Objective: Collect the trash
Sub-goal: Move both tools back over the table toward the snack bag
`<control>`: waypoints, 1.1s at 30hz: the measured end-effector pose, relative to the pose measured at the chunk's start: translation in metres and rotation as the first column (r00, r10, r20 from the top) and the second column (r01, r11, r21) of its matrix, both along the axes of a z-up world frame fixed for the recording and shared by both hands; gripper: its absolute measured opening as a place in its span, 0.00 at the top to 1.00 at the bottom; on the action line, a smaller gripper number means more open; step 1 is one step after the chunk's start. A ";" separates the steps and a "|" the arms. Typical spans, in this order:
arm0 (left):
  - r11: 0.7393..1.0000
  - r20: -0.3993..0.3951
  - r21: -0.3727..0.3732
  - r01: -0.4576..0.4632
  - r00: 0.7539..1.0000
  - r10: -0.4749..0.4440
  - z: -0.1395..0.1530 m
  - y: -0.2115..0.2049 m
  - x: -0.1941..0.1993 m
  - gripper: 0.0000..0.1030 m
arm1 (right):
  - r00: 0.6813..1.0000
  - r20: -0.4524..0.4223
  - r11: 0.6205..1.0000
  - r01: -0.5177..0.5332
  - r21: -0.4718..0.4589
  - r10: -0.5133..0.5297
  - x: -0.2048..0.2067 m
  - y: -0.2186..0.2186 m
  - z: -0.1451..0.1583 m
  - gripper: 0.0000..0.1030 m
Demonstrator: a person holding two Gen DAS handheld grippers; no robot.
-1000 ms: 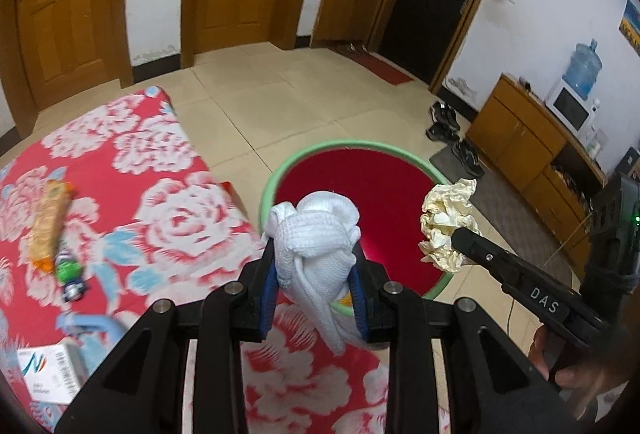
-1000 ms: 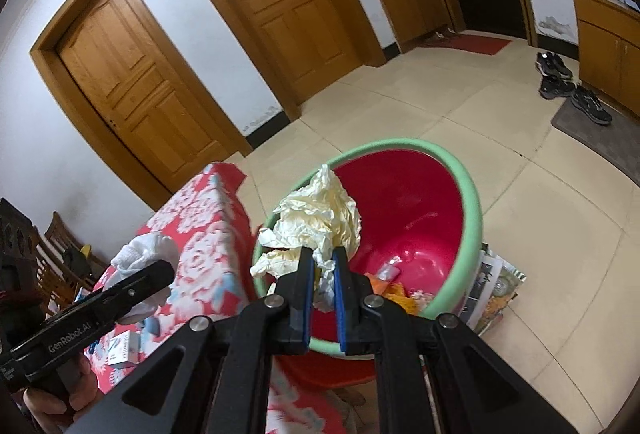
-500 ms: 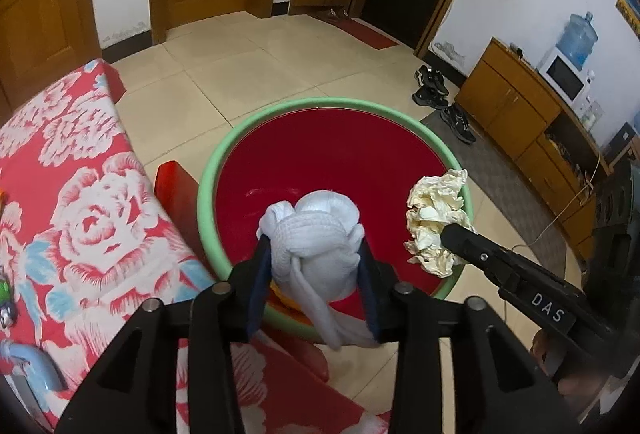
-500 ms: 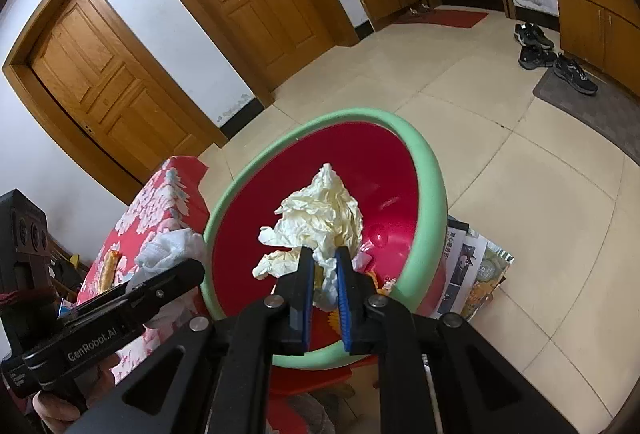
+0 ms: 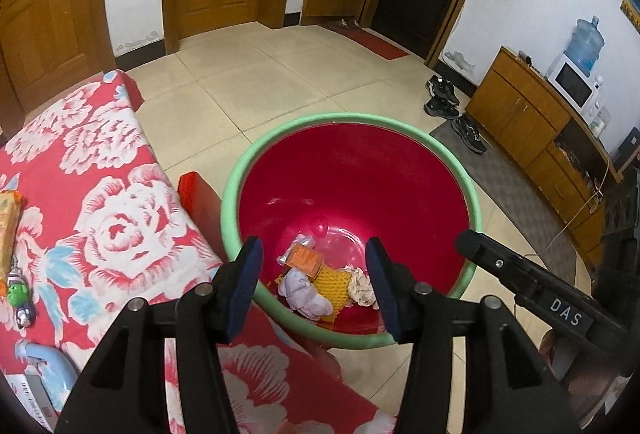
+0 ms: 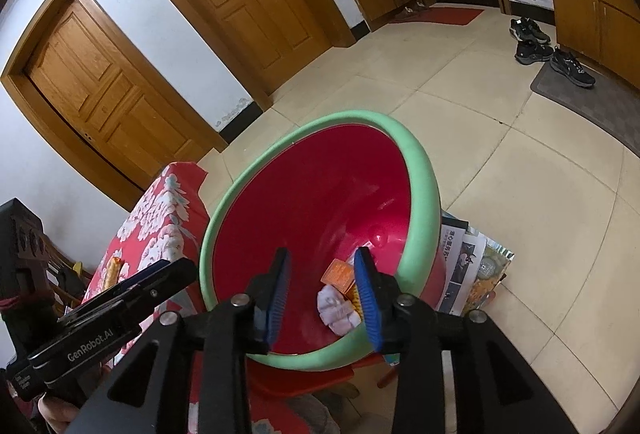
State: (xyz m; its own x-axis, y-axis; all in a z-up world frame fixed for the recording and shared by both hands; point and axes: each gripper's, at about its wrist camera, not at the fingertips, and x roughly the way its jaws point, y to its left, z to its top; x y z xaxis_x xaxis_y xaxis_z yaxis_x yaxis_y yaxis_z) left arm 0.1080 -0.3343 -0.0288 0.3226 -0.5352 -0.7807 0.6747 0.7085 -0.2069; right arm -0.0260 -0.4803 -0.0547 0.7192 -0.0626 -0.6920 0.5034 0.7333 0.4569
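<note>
A red basin with a green rim [image 5: 304,122] [image 6: 420,170] stands on a red stool beside the table. In it lie a white cloth wad [image 5: 306,294] [image 6: 338,310], a cream crumpled paper [image 5: 360,288], an orange packet [image 5: 304,259] [image 6: 338,274] and a yellow mesh piece [image 5: 334,282]. My left gripper [image 5: 314,280] is open and empty above the basin's near rim. My right gripper [image 6: 322,294] is open and empty over the basin; in the left wrist view only one of its fingers [image 5: 508,270] shows at the right.
The table with a red flowered cloth [image 5: 100,194] carries an orange snack wrapper [image 5: 8,218], a green toy figure [image 5: 18,298] and a white box [image 5: 36,398]. Newspapers [image 6: 468,266] lie on the floor by the basin. Shoes [image 5: 452,106] and a cabinet [image 5: 532,126] stand far right.
Both grippers opened over the basin. The white cloth wad left my left gripper and the cream paper left my right gripper; both now lie in the basin.
</note>
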 end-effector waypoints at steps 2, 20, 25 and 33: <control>1.000 0.004 -0.009 -0.009 1.000 0.009 0.004 0.005 0.001 0.48 | 1.000 0.005 1.000 -0.006 -0.005 0.006 0.001 0.003 0.003 0.62; 0.995 0.040 -0.026 -0.094 0.995 0.095 0.023 0.047 0.008 0.48 | 1.000 0.016 1.000 -0.026 -0.015 0.026 0.002 0.024 0.020 0.34; 0.992 0.058 -0.026 -0.124 0.990 0.125 0.030 0.064 0.013 0.48 | 0.999 0.023 0.999 -0.042 -0.019 0.042 0.005 0.033 0.025 0.31; 0.982 0.071 -0.024 -0.189 0.979 0.190 0.037 0.094 0.030 0.48 | 0.998 0.016 0.997 -0.065 -0.031 0.065 0.013 0.046 0.029 0.31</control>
State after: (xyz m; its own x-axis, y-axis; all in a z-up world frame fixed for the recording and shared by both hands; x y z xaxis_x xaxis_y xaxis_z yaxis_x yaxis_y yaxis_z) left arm 0.1379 -0.2404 0.0084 0.4751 -0.4716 -0.7429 0.5420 0.8219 -0.1751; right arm -0.0133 -0.4340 -0.0254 0.7341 -0.0361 -0.6781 0.4465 0.7780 0.4420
